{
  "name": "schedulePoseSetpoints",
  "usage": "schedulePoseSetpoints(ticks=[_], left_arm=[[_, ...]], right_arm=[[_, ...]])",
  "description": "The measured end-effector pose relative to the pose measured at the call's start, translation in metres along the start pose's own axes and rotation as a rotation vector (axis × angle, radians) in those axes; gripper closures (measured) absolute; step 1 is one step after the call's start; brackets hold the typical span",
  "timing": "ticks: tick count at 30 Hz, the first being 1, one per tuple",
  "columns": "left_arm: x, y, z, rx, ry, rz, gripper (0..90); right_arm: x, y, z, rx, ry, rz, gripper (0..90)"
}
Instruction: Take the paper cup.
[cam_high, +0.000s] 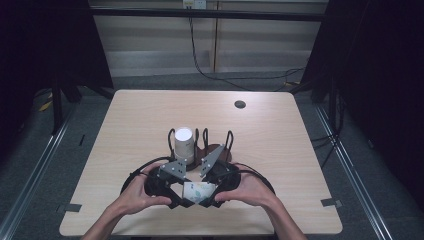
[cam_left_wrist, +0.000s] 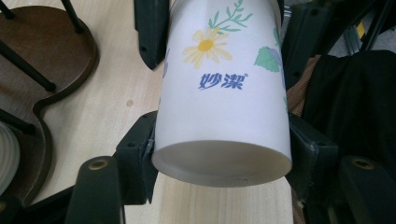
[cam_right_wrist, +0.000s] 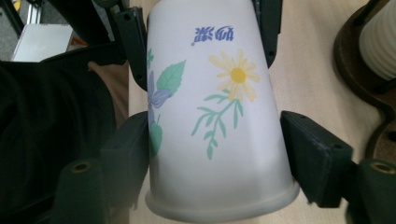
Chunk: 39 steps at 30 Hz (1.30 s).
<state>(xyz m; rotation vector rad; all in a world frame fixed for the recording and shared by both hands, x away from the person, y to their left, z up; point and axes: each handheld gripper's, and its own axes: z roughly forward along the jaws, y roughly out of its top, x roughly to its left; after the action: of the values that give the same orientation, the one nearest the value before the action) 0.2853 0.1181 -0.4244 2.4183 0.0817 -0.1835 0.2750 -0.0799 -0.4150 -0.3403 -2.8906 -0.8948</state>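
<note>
A white paper cup (cam_high: 197, 191) printed with a yellow daisy, green leaves and blue lettering lies on its side just above the table's front edge. My left gripper (cam_high: 184, 195) and right gripper (cam_high: 210, 194) meet on it from opposite ends. In the left gripper view the cup's (cam_left_wrist: 219, 102) base faces the camera and my left gripper (cam_left_wrist: 222, 140) is shut on its sides. The right gripper view looks at the cup (cam_right_wrist: 217, 116) from its rim end, with my right gripper (cam_right_wrist: 217, 140) shut on it.
A brown wooden rack (cam_high: 214, 148) with black wire loops stands mid-table and carries a white cup stack (cam_high: 183, 144). A dark round hole (cam_high: 240, 104) lies at the far right of the tabletop (cam_high: 280, 150). Cables run on the floor behind.
</note>
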Motion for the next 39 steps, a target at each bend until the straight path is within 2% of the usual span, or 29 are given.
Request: schedulePoseSetpoints(ticks=[1, 2, 4, 5, 8, 15, 22, 32, 36, 39], left_arm=[[0.0, 0.0, 0.0, 0.0, 0.0, 0.0, 36.6], [0.001, -0.001, -0.001, -0.011, -0.004, -0.007, 36.5], [0.002, -0.001, -0.001, -0.008, 0.001, -0.005, 36.5], [0.002, -0.002, -0.001, -0.01, 0.005, -0.009, 36.6], [0.003, -0.003, -0.003, -0.024, 0.01, -0.014, 36.6], [0.004, -0.004, -0.004, -0.041, 0.015, -0.032, 36.5], [0.004, -0.006, -0.008, -0.051, 0.04, -0.035, 36.5], [0.007, -0.013, -0.016, -0.095, 0.064, -0.055, 36.4], [0.008, -0.015, -0.017, -0.096, 0.069, -0.057, 36.4], [0.008, -0.017, -0.016, -0.093, 0.08, -0.071, 36.3]], right_arm=[[0.0, 0.0, 0.0, 0.0, 0.0, 0.0, 23.8], [0.0, -0.001, -0.001, -0.022, -0.019, 0.005, 17.6], [0.0, -0.001, -0.002, -0.037, -0.027, 0.0, 16.1], [0.001, -0.003, -0.003, -0.056, -0.02, 0.018, 15.8], [-0.001, -0.005, -0.005, -0.071, -0.032, 0.03, 14.1], [-0.005, -0.01, -0.013, -0.145, -0.045, 0.078, 13.4], [-0.006, -0.019, -0.017, -0.169, -0.08, 0.122, 13.3], [-0.004, -0.031, -0.02, -0.231, -0.078, 0.161, 13.4], [-0.003, -0.035, -0.021, -0.257, -0.086, 0.178, 13.4], [-0.002, -0.041, -0.02, -0.3, -0.089, 0.19, 14.0]])
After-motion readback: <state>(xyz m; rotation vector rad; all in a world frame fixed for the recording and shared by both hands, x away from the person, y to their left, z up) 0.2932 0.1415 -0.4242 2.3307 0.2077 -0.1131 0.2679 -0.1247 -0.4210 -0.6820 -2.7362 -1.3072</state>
